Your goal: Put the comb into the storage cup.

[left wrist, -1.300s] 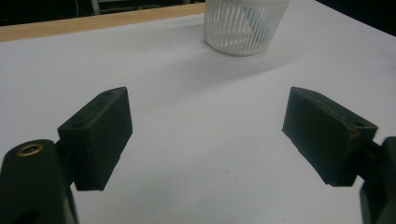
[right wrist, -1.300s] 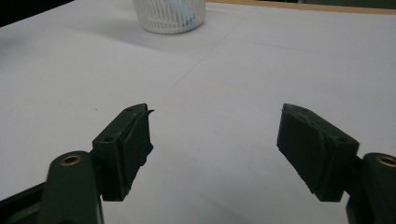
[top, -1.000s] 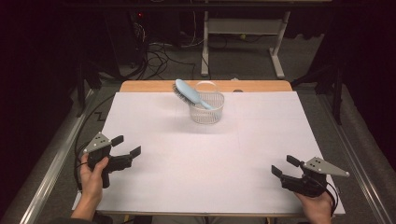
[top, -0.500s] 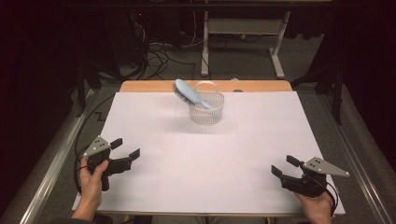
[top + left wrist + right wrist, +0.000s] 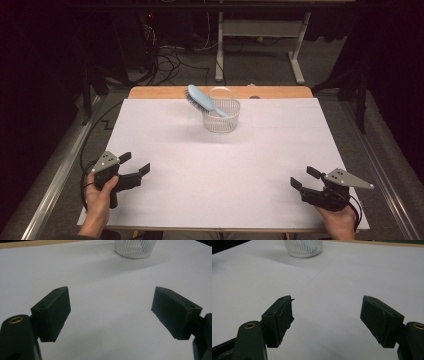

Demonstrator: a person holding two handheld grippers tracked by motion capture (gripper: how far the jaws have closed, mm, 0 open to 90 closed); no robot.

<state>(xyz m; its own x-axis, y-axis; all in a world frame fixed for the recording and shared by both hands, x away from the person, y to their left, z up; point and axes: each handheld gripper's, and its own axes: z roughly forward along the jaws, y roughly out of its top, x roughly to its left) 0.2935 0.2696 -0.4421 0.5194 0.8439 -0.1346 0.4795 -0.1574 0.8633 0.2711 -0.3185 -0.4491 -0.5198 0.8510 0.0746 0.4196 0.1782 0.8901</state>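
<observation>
A light blue hairbrush (image 5: 202,101) leans handle-down in a white slatted cup (image 5: 221,116) at the far middle of the white-covered table (image 5: 280,145). The cup's lower wall (image 5: 135,248) appears at the top of the left gripper view, and as the cup (image 5: 303,247) at the top of the right gripper view. My left gripper (image 5: 135,163) rests near the front left edge, open and holding nothing; its jaws stand wide apart over bare cover. My right gripper (image 5: 304,177) sits near the front right corner, also open with nothing between its jaws. Both are far from the cup.
The wooden tabletop edge (image 5: 280,92) shows beyond the white cover at the back. Behind the table are a white desk frame (image 5: 260,45) and loose cables (image 5: 170,55) on a dark floor. A metal rail (image 5: 55,185) runs along the left side.
My left gripper has drifted slightly back toward the front left edge. The right gripper, cup and hairbrush have not moved.
</observation>
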